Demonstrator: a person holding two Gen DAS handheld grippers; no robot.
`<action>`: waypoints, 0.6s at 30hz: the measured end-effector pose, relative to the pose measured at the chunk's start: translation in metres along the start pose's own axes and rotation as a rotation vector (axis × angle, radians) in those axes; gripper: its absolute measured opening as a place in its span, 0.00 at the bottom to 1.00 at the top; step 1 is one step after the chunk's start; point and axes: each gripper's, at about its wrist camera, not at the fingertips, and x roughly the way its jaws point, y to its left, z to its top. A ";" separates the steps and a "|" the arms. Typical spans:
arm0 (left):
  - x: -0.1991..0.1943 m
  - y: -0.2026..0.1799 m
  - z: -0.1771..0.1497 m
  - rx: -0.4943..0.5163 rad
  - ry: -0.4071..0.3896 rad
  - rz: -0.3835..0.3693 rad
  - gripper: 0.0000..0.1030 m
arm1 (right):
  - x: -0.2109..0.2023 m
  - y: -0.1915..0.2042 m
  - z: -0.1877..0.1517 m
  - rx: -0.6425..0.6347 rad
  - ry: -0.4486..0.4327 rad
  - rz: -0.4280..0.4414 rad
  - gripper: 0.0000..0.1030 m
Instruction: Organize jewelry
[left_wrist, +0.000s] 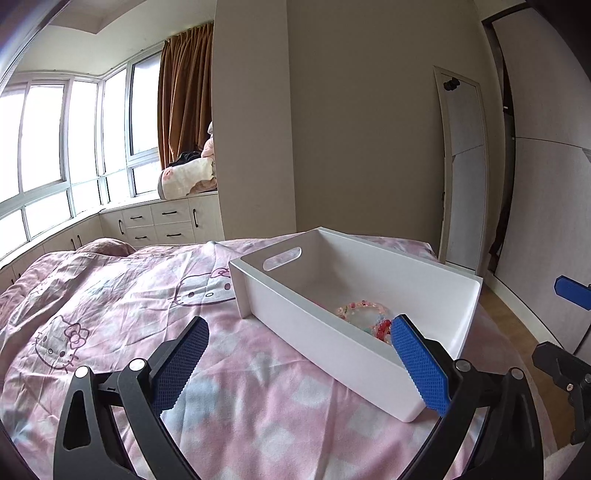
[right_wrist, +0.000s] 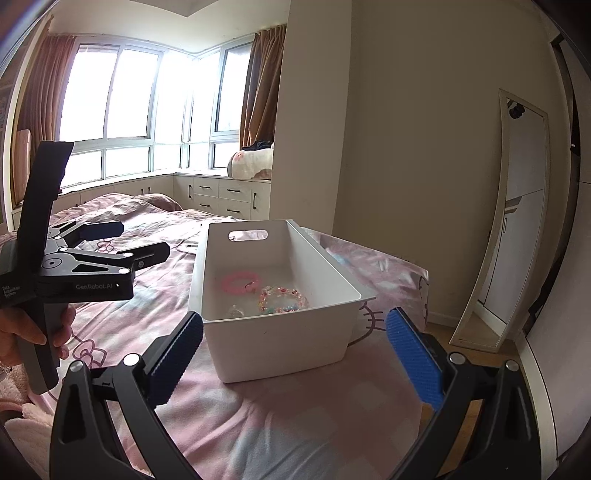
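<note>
A white plastic bin (right_wrist: 273, 343) with a handle slot stands on the pink Hello Kitty bed cover. Inside lie a pink ring bracelet (right_wrist: 239, 282), a multicolour beaded bracelet (right_wrist: 283, 301) and a small clear piece (right_wrist: 236, 311). The bin also shows in the left wrist view (left_wrist: 332, 343), with the beaded bracelet (left_wrist: 365, 319) partly behind a finger. My right gripper (right_wrist: 295, 330) is open and empty, its jaws either side of the bin's near end. My left gripper (left_wrist: 301, 330) is open and empty, held above the bed beside the bin; it appears at the left of the right wrist view (right_wrist: 114, 240).
The bed cover (left_wrist: 110, 295) spreads left and forward. A tall mirror (right_wrist: 506, 221) leans on the wall at right, beyond the bed's edge over a wood floor. White drawers (right_wrist: 225, 197) and windows stand at the back.
</note>
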 end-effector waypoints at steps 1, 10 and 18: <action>0.001 0.000 0.001 0.002 0.001 0.000 0.97 | 0.000 -0.001 0.000 0.004 -0.001 0.000 0.95; 0.005 0.000 0.009 0.021 0.001 0.004 0.97 | 0.004 -0.005 0.003 0.012 0.011 0.019 0.95; 0.009 -0.001 0.010 0.031 0.005 0.006 0.97 | 0.009 -0.004 0.007 0.010 0.004 0.023 0.95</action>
